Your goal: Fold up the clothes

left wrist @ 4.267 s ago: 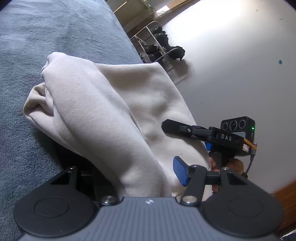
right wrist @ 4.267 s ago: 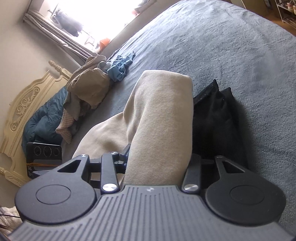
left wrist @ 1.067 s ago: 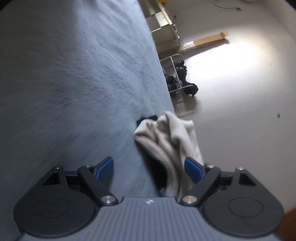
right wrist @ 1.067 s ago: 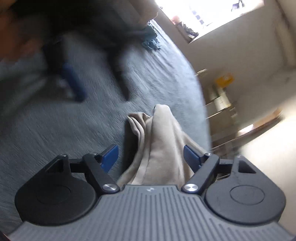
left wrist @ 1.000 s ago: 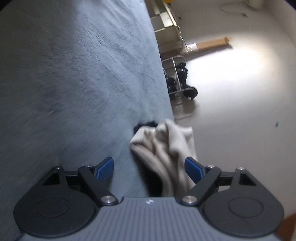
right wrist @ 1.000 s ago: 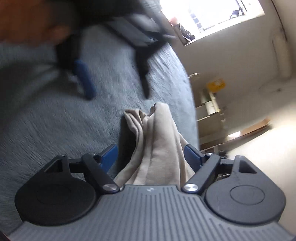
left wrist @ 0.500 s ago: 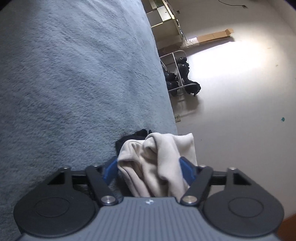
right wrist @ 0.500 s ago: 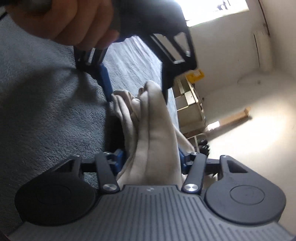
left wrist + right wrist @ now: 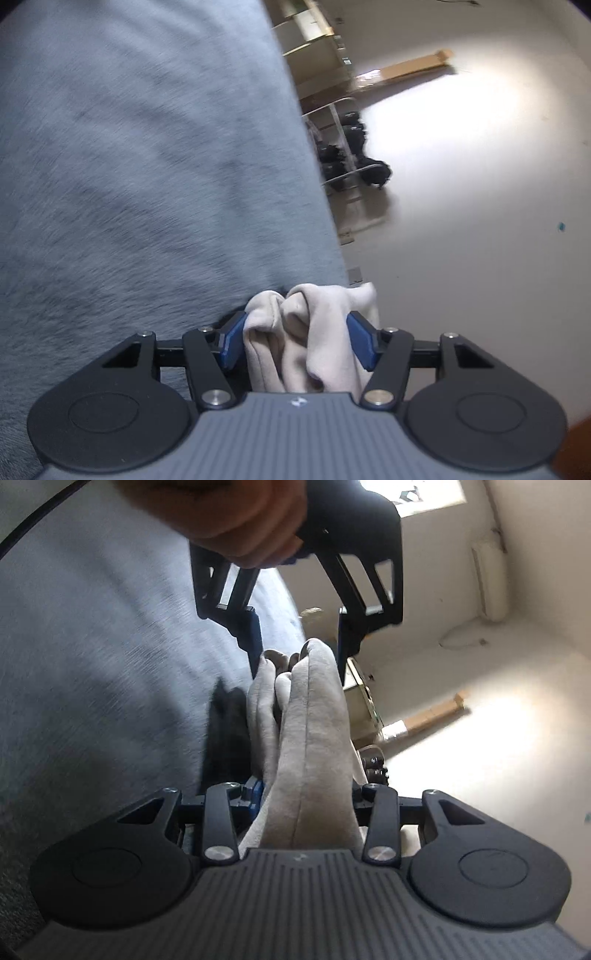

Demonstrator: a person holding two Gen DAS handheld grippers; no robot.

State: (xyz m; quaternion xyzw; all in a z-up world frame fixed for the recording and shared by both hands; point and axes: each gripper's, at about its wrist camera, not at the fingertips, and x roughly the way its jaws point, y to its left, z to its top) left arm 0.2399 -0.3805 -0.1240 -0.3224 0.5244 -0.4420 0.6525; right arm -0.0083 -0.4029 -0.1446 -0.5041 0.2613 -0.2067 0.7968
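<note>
Gripping a bunched cream garment (image 9: 310,332) from both ends, two hand-held grippers meet over a grey-blue bed cover (image 9: 147,166). Seen from the left wrist camera, the left gripper (image 9: 299,341) has its blue pads (image 9: 231,341) pressed against either side of the folded cloth, which sits at 6 o'clock, right at the edge of the bed. Pale floor (image 9: 480,221) fills the side from 1 to 5 o'clock. A wire shoe rack (image 9: 347,155) with dark shoes stands at 1 o'clock, beside the bed's edge.

From the right wrist camera, the right gripper (image 9: 306,797) pinches the same cream garment (image 9: 310,738), its fingers closed in on the thick folds. The cloth runs from 6 o'clock up toward the centre. There the left gripper (image 9: 299,661) reaches down from 12 o'clock, held by a hand (image 9: 243,520), its tips clamping the far end of the bundle. A dark cloth (image 9: 225,731) lies just left of the garment, on the bed cover (image 9: 92,646).
</note>
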